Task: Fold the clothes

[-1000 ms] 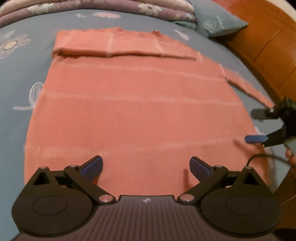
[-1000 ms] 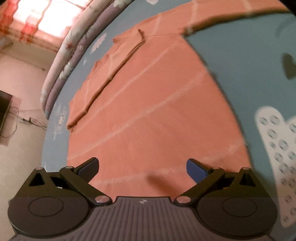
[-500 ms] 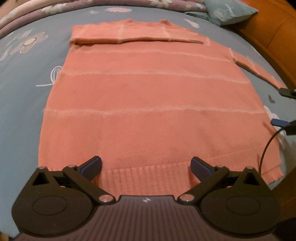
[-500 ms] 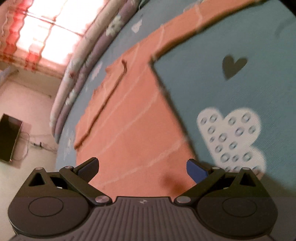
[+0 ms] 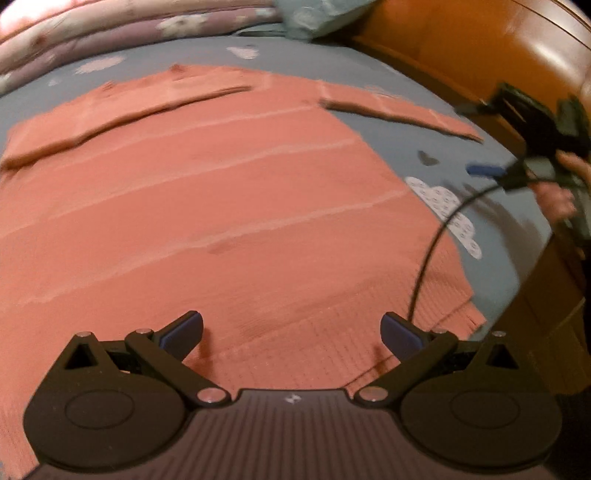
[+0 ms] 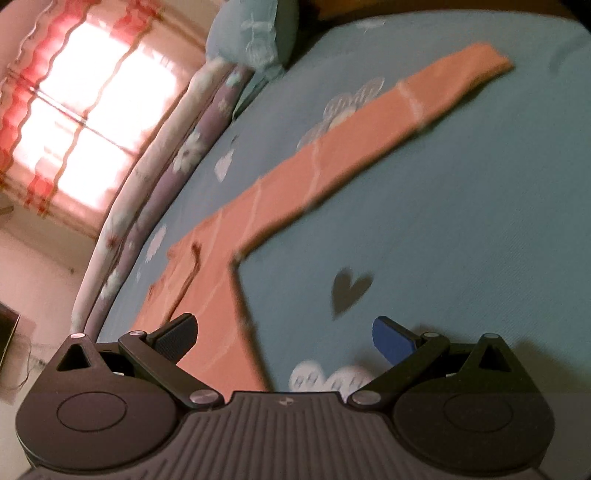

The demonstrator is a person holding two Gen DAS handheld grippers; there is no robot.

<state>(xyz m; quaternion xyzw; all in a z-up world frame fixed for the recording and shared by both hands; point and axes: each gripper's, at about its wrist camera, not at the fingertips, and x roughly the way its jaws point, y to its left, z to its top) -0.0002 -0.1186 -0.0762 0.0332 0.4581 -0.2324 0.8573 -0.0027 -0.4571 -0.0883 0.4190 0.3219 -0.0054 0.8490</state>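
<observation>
The left wrist view looks low across the sweater's hem (image 5: 314, 332) toward the quilts (image 5: 129, 33) and headboard (image 5: 480, 48). The right wrist view sits close over the bedsheet (image 6: 461, 221), facing the window (image 6: 85, 107). Both show the stretched sleeve (image 5: 399, 110) (image 6: 369, 140).

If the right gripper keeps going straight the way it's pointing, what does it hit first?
Probably the bare blue bedsheet just beside the sweater's side edge; the open right gripper straddles that edge, and depth is unclear.

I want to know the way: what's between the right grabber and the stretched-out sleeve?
Only bare blue bedsheet with a dark heart print lies between the right gripper and the sleeve, in the right wrist view.
</observation>
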